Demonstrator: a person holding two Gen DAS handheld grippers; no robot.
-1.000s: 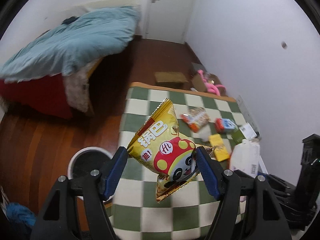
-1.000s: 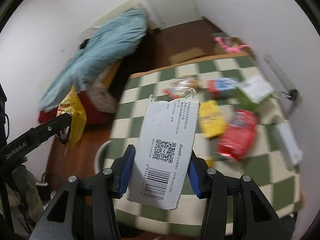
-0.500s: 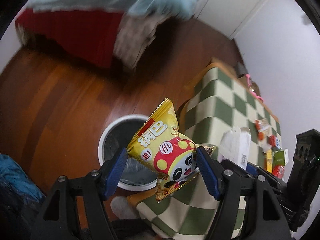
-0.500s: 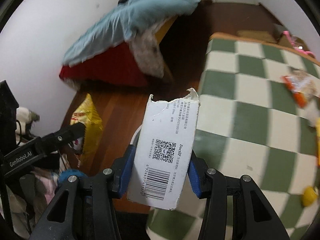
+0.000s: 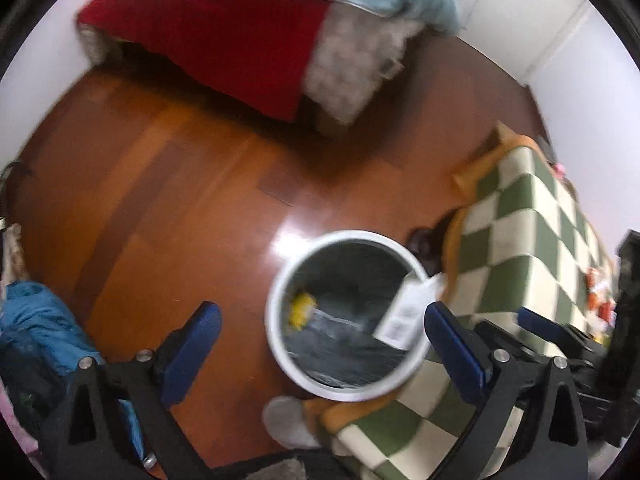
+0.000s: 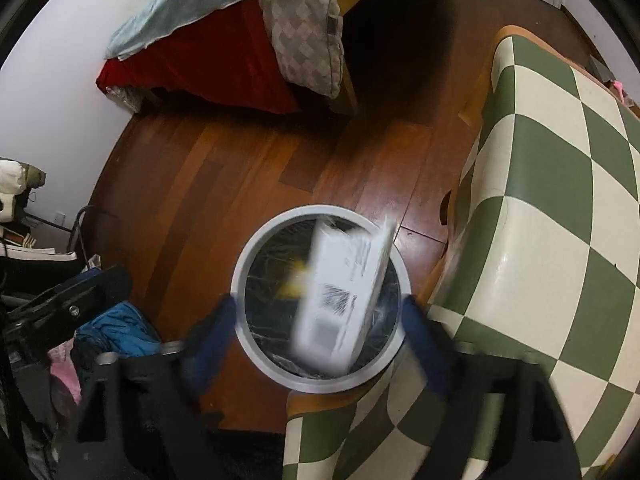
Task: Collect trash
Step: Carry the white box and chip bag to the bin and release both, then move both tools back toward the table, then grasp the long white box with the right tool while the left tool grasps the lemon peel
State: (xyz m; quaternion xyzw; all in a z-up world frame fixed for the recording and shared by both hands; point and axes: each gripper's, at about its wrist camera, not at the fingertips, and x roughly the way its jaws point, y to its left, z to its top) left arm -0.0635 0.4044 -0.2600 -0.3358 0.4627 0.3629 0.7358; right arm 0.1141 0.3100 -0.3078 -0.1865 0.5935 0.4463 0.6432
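A round white-rimmed trash bin [image 5: 276,344] with a dark liner stands on the wood floor beside the table; it also shows in the right wrist view [image 6: 240,272]. My left gripper [image 5: 320,332] is open and empty above the bin. The yellow snack bag [image 5: 301,308] lies inside the bin. My right gripper [image 6: 320,320] is open, with blurred fingers either side of the bin. The white barcode packet [image 6: 344,300] is loose and blurred over the bin mouth; it also shows in the left wrist view [image 5: 406,312].
The green-and-cream checkered table [image 6: 552,200] is at the right, with more wrappers [image 5: 598,296] on its far part. A bed with a red cover [image 5: 224,36] and a blue quilt lies across the floor. Blue cloth [image 5: 36,328] is piled at the left.
Both grippers opened over the bin. The yellow snack bag dropped into the bin. The white packet left my right gripper and is falling into the bin.
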